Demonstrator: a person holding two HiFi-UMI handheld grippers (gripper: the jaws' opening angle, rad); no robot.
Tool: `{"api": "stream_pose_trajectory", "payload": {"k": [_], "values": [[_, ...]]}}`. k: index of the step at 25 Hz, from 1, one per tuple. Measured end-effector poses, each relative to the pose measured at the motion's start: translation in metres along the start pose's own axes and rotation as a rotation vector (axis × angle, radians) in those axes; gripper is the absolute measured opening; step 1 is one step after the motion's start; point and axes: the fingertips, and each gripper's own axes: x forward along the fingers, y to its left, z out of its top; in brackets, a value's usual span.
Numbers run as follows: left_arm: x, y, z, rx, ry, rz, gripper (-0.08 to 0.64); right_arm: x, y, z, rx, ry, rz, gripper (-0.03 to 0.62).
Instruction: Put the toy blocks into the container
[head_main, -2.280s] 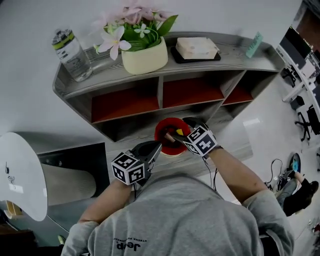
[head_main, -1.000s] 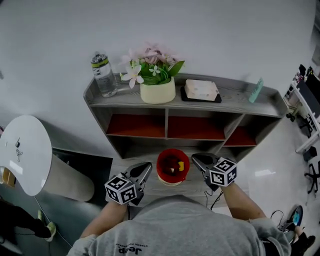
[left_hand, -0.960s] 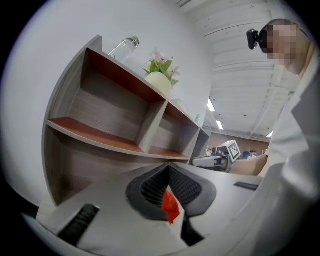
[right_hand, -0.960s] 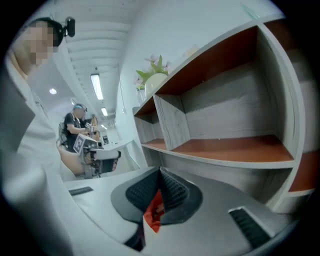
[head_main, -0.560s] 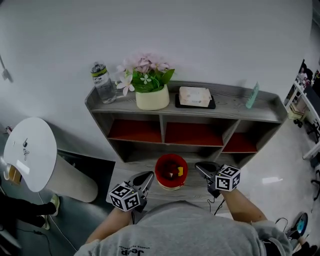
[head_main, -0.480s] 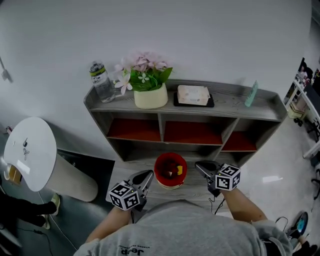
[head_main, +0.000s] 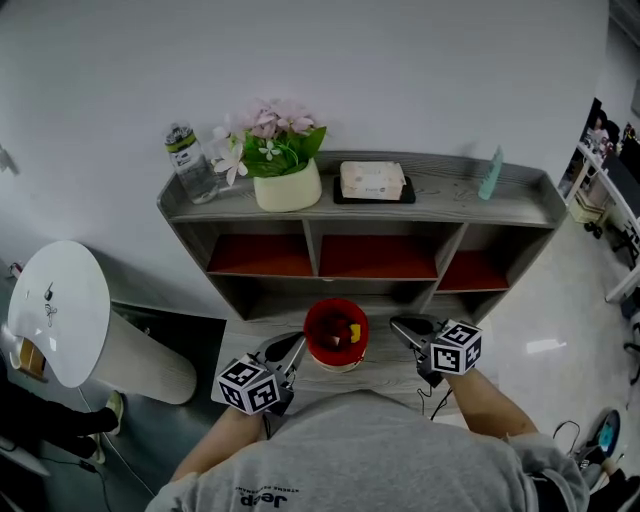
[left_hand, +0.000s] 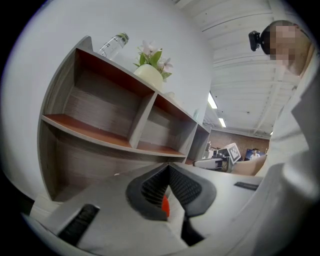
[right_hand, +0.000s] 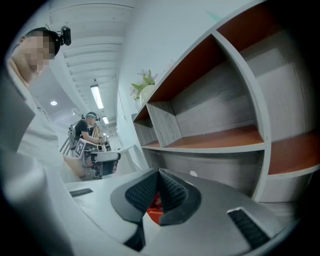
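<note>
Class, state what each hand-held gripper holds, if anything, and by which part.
Nothing is held. The left hand-held gripper and right hand-held gripper are shut and empty, either side of the red container.

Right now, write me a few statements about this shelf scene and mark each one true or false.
The red bowl sits between the left hand-held gripper and the right hand-held gripper. True.
The right hand-held gripper holds a block. False: its jaws are shut on nothing.
The water bottle stands left of the flower pot on the shelf top. True.
The bowl is empty. False: toy blocks lie in it, one yellow.
</note>
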Motion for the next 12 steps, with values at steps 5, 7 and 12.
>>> {"api": "stream_pose_trajectory", "payload": {"k": [5,7,12], "values": [[-0.0014,0.0007,0.0016,-0.002,-0.004,-0.004,0.012,-0.0033,0.0025,0.0007,-0.008,0.0,-0.004,0.006],[-0.0027,0.0011,0.0005,-0.003,-0.004,-0.004,0.012,-0.004,0.0041,0.0002,-0.016,0.002,-0.003,0.006],[-0.0044,0.0027,-0.0011,-0.011,-0.005,-0.003,0.012,-0.0044,0.0056,-0.0006,-0.018,0.003,-0.001,0.006]]}}
